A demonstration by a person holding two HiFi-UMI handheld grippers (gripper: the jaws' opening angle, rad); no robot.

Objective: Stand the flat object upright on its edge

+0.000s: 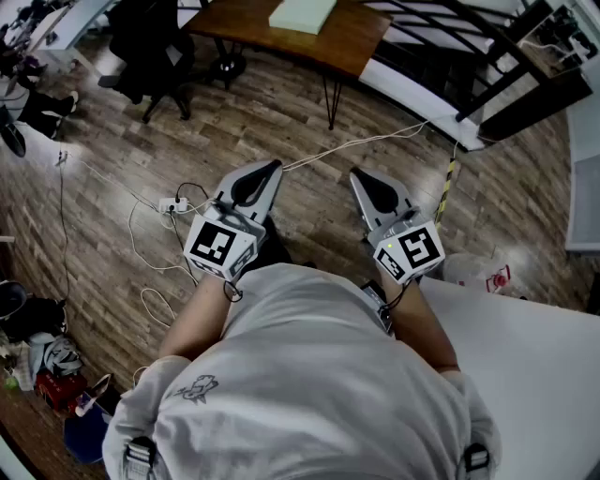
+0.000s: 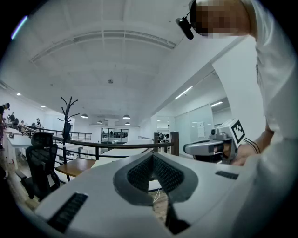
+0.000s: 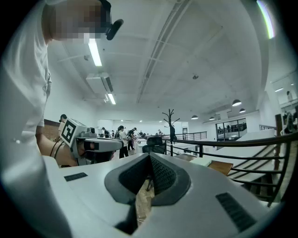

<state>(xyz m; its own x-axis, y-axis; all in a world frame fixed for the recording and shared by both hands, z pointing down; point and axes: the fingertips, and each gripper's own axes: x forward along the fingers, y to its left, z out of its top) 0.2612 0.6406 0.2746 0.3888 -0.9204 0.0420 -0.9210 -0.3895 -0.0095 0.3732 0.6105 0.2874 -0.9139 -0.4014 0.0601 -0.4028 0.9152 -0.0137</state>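
The left claw (image 1: 270,171) is pressed shut, with nothing in it. The right claw (image 1: 360,176) is pressed shut too and holds nothing. They sit side by side, pointing flat, above the wood floor (image 1: 309,225). A white table (image 1: 534,366) is near the right claw. A flat pale slab (image 1: 302,13) lies on the brown table (image 1: 361,37), far from both claws.

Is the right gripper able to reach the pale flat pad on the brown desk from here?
Probably not. The right gripper is held near the person's body, and a stretch of wooden floor lies between it and the brown desk where the pale flat pad lies. The person would need to walk closer.
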